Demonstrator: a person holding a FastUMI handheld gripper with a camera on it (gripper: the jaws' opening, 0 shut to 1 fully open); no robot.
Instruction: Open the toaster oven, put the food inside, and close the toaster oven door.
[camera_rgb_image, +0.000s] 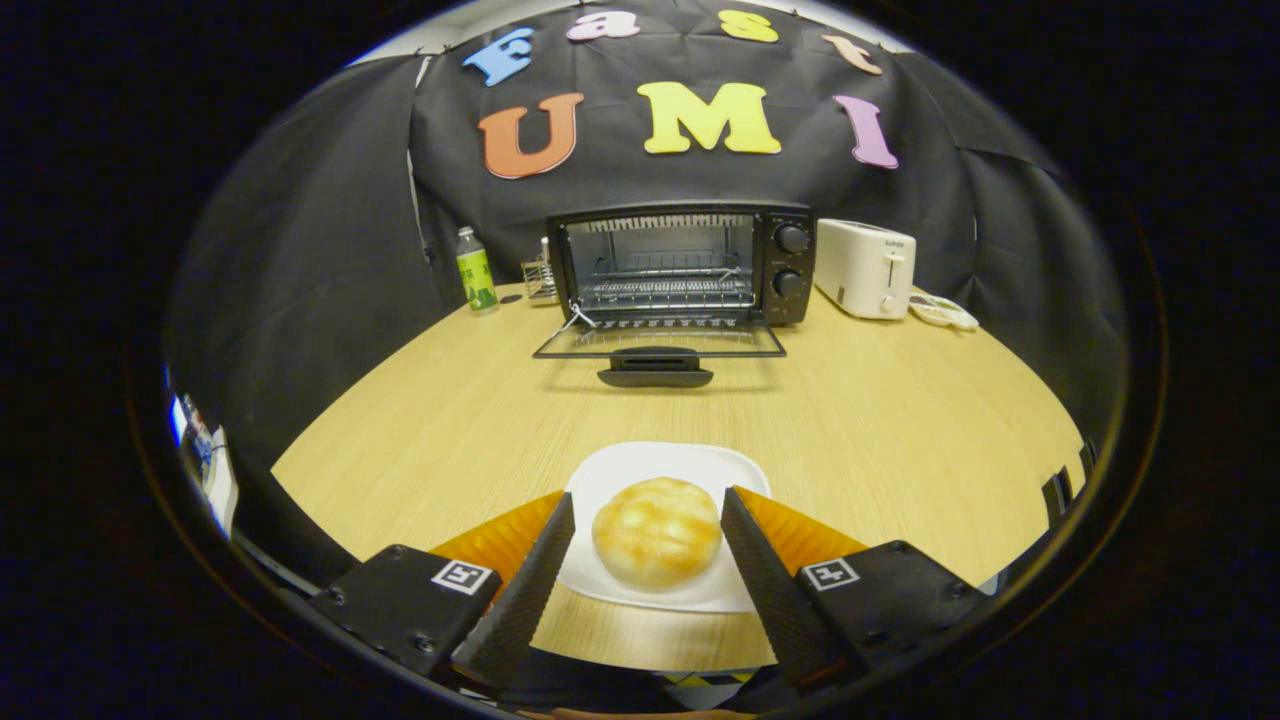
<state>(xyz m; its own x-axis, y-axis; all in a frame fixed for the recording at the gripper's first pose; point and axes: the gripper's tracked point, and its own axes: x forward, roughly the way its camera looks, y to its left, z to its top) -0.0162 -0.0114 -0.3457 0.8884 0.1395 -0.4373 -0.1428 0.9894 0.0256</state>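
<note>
On the bench (450, 400), at 12 o'clock, the toaster oven (685, 268) stands open; the gripper (647, 522) jaws are wide apart around the bun (656, 543) on its plate (640, 465), not touching it

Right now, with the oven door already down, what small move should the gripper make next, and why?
Probably close the fingers on the bread bun. The gripper is open, one finger on each side of the bun with a gap at both, and the bun lies on the white plate. The toaster oven beyond stands open, its wire rack bare, so gripping the food seems the next step.
</note>
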